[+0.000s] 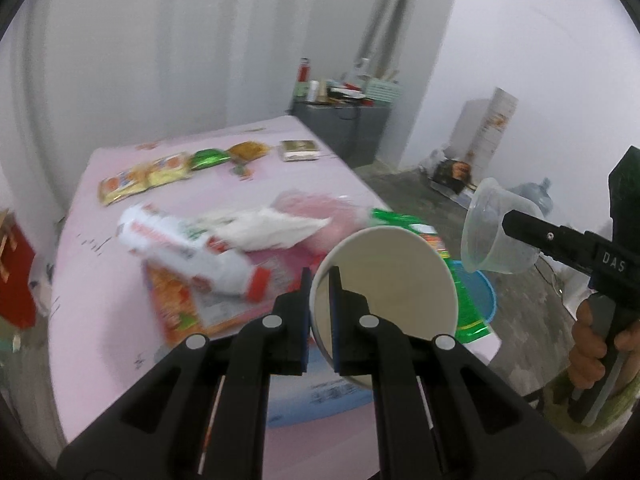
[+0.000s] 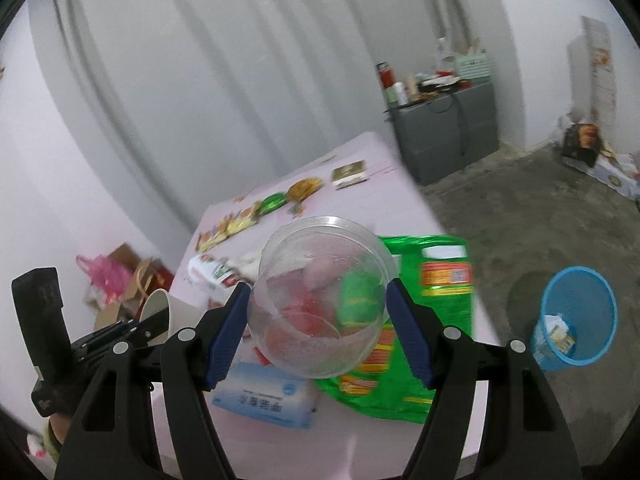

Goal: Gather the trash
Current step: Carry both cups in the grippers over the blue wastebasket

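Observation:
My left gripper [image 1: 321, 296] is shut on the rim of a white paper cup [image 1: 394, 292], one pad inside the cup and one outside, held above the pink table [image 1: 100, 272]. My right gripper [image 2: 318, 304] is shut on a clear plastic cup [image 2: 320, 296], its blue pads pressing both sides. In the left wrist view the clear plastic cup [image 1: 496, 232] and right gripper show at the right, with a hand [image 1: 588, 348] on the handle. The paper cup [image 2: 168, 312] and left gripper appear at the left of the right wrist view. A blue mesh bin [image 2: 576, 320] stands on the floor to the right.
Trash lies on the table: a white bottle with a red cap [image 1: 192, 248], crumpled tissue [image 1: 272, 232], a green bag [image 2: 440, 304], a tissue pack [image 2: 268, 396], snack packets [image 1: 152, 176] and a small box [image 1: 300, 150]. A grey cabinet [image 2: 444, 132] stands behind.

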Tool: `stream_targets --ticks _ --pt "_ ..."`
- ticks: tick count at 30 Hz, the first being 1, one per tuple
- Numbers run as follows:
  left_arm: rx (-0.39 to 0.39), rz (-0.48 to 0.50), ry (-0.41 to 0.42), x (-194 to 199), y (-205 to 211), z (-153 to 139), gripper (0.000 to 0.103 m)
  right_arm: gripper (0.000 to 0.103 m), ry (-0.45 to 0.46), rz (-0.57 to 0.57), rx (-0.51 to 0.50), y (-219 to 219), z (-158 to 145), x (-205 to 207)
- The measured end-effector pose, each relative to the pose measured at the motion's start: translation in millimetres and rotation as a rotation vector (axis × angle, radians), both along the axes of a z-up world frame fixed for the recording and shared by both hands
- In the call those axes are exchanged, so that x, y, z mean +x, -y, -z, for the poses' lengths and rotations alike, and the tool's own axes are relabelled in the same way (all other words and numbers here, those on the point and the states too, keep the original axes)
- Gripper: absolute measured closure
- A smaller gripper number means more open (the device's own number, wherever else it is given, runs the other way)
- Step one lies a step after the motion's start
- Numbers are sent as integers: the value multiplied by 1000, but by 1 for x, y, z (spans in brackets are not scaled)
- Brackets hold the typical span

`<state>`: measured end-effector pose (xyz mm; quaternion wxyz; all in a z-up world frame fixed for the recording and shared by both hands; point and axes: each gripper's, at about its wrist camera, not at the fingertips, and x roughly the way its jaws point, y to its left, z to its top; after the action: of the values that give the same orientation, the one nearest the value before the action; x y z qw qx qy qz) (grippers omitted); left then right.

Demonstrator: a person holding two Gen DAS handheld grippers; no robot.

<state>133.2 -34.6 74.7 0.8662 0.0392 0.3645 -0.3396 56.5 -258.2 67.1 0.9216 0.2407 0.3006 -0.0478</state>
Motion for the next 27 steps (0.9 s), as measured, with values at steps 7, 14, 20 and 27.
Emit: stream_targets --ticks 7,14,20,27 --pt "0 149 32 -11 74 -15 97 35 31 145 19 52 -1 -42" --pt "1 290 2 -21 151 -20 97 35 37 296 55 107 11 -81" --pt "27 416 -85 -26 234 -14 97 35 13 446 97 161 33 -119" --pt "146 556 -195 -35 355 16 97 35 -73 650 184 240 84 -158"
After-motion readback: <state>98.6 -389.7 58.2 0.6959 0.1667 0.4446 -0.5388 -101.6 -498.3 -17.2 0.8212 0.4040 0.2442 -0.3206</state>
